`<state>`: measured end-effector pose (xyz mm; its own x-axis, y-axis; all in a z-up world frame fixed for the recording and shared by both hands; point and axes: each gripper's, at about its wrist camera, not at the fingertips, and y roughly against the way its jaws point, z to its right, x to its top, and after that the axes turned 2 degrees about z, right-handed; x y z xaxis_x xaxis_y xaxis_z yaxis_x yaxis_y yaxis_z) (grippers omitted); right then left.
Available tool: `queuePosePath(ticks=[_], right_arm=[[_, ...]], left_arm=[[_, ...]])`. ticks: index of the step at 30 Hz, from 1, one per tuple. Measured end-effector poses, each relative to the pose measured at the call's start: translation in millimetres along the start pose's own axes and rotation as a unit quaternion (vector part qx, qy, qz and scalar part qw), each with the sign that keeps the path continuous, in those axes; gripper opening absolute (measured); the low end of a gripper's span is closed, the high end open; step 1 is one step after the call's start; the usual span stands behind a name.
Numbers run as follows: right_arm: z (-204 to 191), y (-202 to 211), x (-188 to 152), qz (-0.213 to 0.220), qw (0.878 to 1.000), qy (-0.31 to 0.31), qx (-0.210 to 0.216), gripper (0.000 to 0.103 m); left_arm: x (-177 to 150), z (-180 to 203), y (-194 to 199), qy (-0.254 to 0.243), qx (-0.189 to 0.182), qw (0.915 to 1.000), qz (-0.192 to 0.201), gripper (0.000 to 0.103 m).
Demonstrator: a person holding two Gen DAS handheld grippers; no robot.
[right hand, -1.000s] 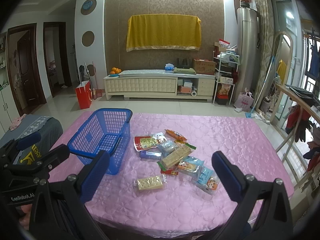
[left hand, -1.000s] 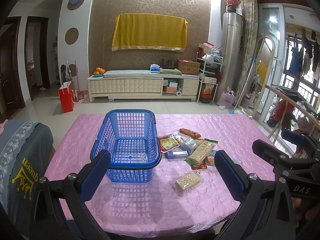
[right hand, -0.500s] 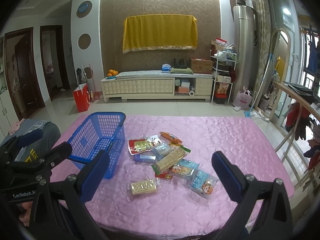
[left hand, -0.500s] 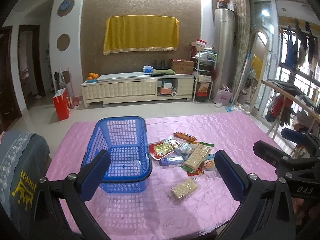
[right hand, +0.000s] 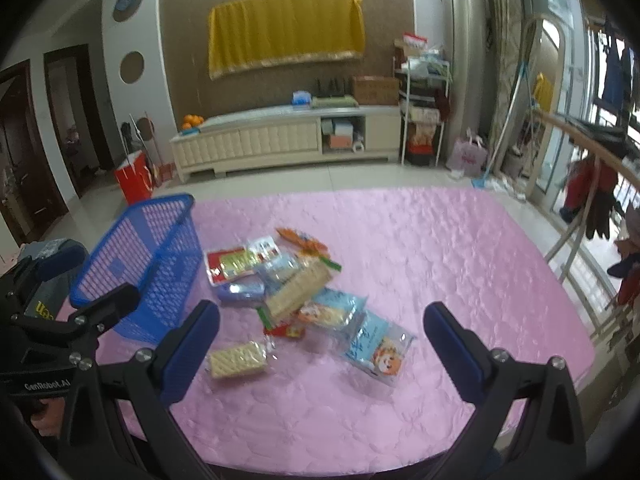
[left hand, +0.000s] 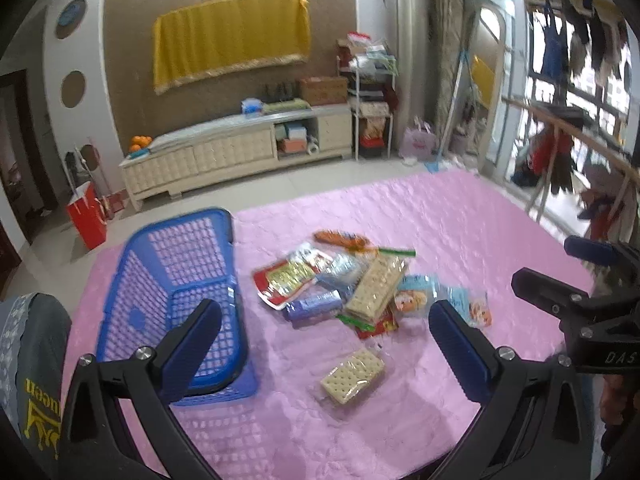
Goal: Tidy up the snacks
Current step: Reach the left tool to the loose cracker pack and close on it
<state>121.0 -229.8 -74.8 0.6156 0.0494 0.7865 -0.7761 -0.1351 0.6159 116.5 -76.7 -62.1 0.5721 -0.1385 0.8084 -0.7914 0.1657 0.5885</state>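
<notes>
- Surface: I see a pink quilted table cover (right hand: 420, 248); behind it a tiled floor, a cream TV cabinet (right hand: 280, 140) and a yellow cloth (right hand: 286, 32) on the wall
- Snack packets (left hand: 352, 280) lie heaped mid-table, just right of the blue basket (left hand: 180, 272); one cracker pack (left hand: 352, 370) lies apart, nearer me
- Right half and far edge of the cover lie bare
- My left gripper (left hand: 324, 348) and right gripper (right hand: 320, 344) both hang over the near edge, fingers wide, holding nothing

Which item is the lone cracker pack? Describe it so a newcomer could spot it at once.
Start at the blue basket on the pink tablecloth, then look right to the heap of snacks. The lone cracker pack lies on the near side of that heap, a clear wrapper over pale square crackers, apart from the pile and touching no other packet.
</notes>
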Motion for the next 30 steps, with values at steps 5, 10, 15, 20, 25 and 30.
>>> queuePosePath(ticks=[5, 10, 15, 20, 25, 30], right_arm=[[12.4, -27.8, -17.5, -0.036, 0.999, -0.011, -0.005, 0.103], [19.9, -55.1, -38.0, -0.077, 0.997, -0.023, -0.012, 0.103], [27.3, -78.5, -56.7, -0.114, 0.993, -0.033, -0.017, 0.103], [32.0, -95.3, -70.3, -0.139, 0.989, -0.036, -0.023, 0.103], [30.0, -114.9, -78.1, -0.154, 0.987, -0.039, -0.023, 0.103], [24.5, -127.9, -83.7, -0.165, 0.985, -0.036, -0.022, 0.103]], left_arm=[[-9.9, 18.4, -32.0, -0.043, -0.011, 0.9985, -0.031, 0.102], [-27.0, 27.6, -65.8, -0.068, -0.016, 0.9949, -0.072, 0.095], [-41.9, 36.0, -95.6, -0.084, -0.035, 0.9893, -0.115, 0.081], [-58.0, 42.8, -122.3, -0.102, -0.065, 0.9806, -0.154, 0.081], [-71.6, 40.6, -143.8, -0.111, -0.094, 0.9719, -0.185, 0.081], [-76.8, 36.6, -157.5, -0.125, -0.099, 0.9667, -0.2, 0.081]])
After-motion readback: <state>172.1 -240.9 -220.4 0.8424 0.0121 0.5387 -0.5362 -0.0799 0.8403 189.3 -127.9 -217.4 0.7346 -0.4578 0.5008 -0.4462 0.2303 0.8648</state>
